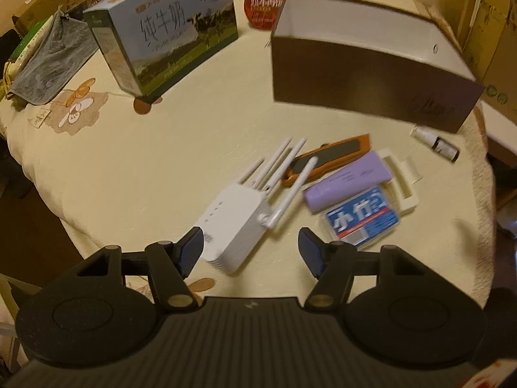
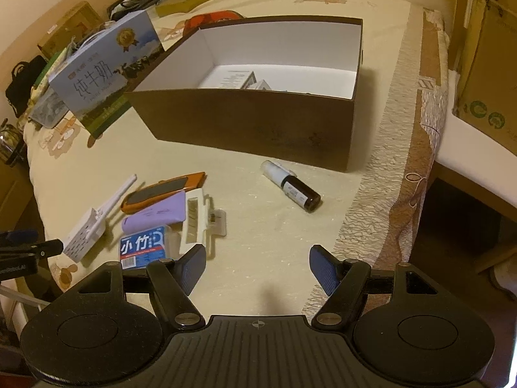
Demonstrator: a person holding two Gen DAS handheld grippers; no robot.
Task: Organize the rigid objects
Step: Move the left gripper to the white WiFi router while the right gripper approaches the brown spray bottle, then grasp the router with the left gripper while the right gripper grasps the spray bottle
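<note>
A white router [image 1: 237, 228] with several antennas lies on the cream cloth, also in the right wrist view [image 2: 87, 231]. Beside it lie an orange utility knife [image 1: 326, 158] [image 2: 161, 194], a purple tube [image 1: 345, 182] [image 2: 155, 218], a blue-labelled clear case [image 1: 362, 221] [image 2: 145, 245], a cream plastic tray [image 1: 402, 181] [image 2: 198, 223] and a small dark bottle with a white cap [image 1: 436, 144] [image 2: 292, 186]. A brown open box [image 1: 365, 87] [image 2: 258, 129] holds small cartons. My left gripper [image 1: 250, 249] is open, its left pad touching or nearly touching the router's near end. My right gripper [image 2: 258, 266] is open and empty above bare cloth.
A blue milk carton box [image 1: 168, 32] [image 2: 103, 71] stands left of the brown box. A red packet [image 1: 261, 3] lies behind it. A grey cloth [image 1: 48, 64] and clutter lie at far left. The table edge [image 2: 413, 174] with fringed cloth runs on the right; cardboard boxes [image 2: 488, 74] stand beyond.
</note>
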